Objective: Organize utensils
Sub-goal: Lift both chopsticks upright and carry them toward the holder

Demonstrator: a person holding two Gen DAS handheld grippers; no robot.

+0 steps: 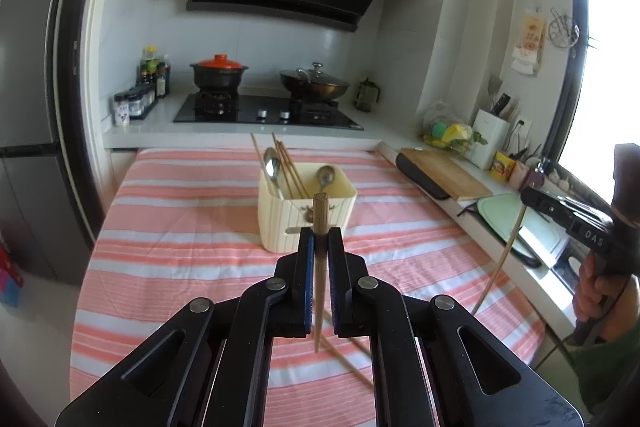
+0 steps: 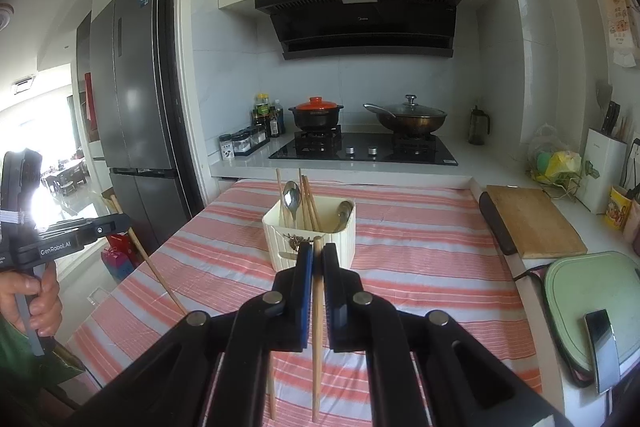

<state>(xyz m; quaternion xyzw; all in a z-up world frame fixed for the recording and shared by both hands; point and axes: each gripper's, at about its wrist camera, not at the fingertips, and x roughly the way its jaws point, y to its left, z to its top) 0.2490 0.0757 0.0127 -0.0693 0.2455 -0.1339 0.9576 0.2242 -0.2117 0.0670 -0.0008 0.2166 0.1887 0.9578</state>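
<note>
My left gripper (image 1: 320, 233) is shut on a wooden chopstick (image 1: 319, 291) that stands almost upright between the pads, above the striped cloth. Just beyond it is the cream utensil holder (image 1: 280, 219), with two spoons (image 1: 273, 163) and several chopsticks in it. My right gripper (image 2: 317, 251) is shut on another chopstick (image 2: 316, 339), held the same way in front of the holder (image 2: 344, 247). Each gripper also shows in the other's view: the right gripper (image 1: 560, 215) at the right, the left gripper (image 2: 100, 227) at the left. Loose chopsticks (image 1: 348, 363) lie on the cloth below.
The pink-striped cloth (image 1: 180, 227) covers the table. Behind it are a hob (image 1: 268, 111), a red-lidded pot (image 1: 219, 73) and a wok (image 1: 314, 85). A wooden cutting board (image 2: 532, 223), a green board (image 2: 588, 299) and a phone (image 2: 602, 347) lie on the right. A fridge (image 2: 132, 99) stands left.
</note>
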